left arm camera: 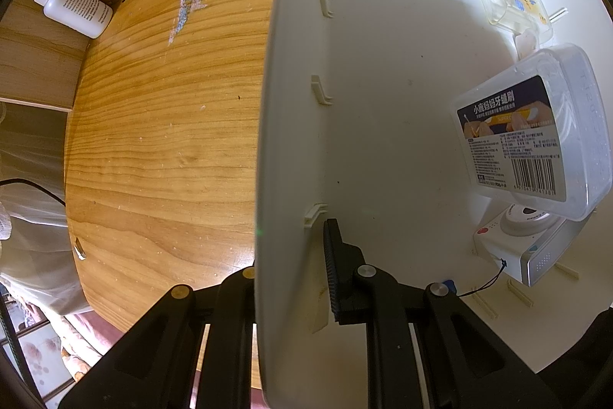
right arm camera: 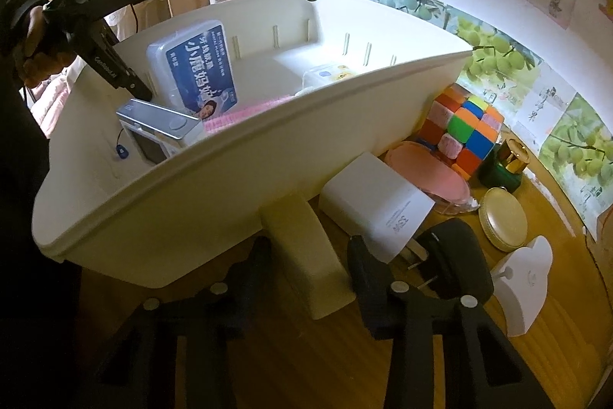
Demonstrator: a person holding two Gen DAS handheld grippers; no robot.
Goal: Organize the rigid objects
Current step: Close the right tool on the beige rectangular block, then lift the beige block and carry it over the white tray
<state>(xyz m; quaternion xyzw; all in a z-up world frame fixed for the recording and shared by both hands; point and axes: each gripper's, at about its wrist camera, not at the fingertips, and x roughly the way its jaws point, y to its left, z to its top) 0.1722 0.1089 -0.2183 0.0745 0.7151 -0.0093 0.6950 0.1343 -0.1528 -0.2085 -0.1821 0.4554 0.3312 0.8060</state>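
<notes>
Right gripper (right arm camera: 310,255) clamps cream block (right arm camera: 306,255): stiff, light, smooth-sided; left gripper (left arm camera: 291,271) pinches bin wall (left arm camera: 283,140).

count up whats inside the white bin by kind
clear plastic boxes: 2
white gadget: 1
pink thing: 1
total in the bin: 4

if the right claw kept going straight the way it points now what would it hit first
Most likely the cream block lying between its fingers; the right claw already straddles it. Just beyond that stands the outer wall of the white bin, though depth is hard to judge.
</notes>
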